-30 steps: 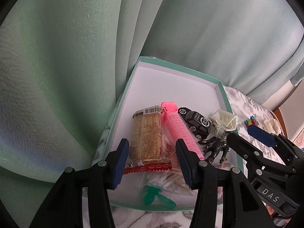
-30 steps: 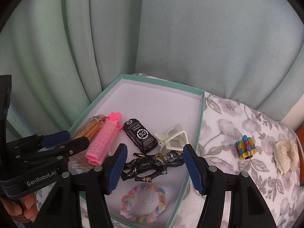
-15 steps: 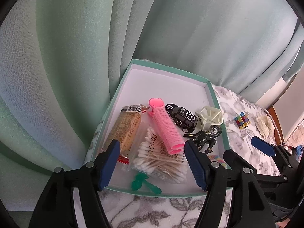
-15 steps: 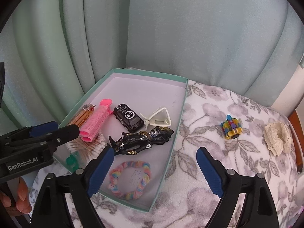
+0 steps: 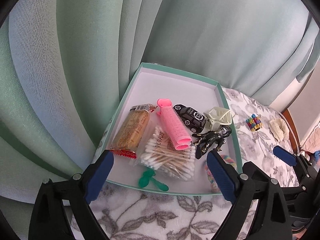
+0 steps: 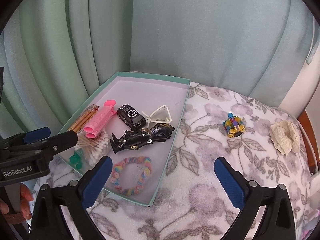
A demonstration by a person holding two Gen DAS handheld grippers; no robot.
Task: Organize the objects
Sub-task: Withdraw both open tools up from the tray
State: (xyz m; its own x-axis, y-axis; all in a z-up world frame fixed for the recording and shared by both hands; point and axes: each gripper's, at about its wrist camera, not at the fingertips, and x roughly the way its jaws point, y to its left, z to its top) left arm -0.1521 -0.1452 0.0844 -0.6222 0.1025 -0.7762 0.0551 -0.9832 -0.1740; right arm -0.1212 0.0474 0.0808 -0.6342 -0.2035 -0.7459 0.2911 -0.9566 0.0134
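Both grippers hung with jaws spread wide and nothing between them; the left gripper point(image 5: 160, 178) sat over the near edge of the green box point(image 5: 180, 73), the right gripper point(image 6: 163, 178) over its near right corner. Inside the box lay a snack bar point(image 5: 131, 129) at the left, a pink roller point(image 5: 173, 126), a bag of cotton swabs point(image 5: 170, 158), a toy car point(image 6: 131, 117), a white clip point(image 6: 160, 117), a black figure point(image 6: 140, 138) and a pastel hair tie point(image 6: 131, 175) nearest; right of the box, on the floral blanket point(image 6: 200, 210), sat a colourful toy point(image 6: 234, 127) and, further right, a lace scrunchie point(image 6: 285, 137).
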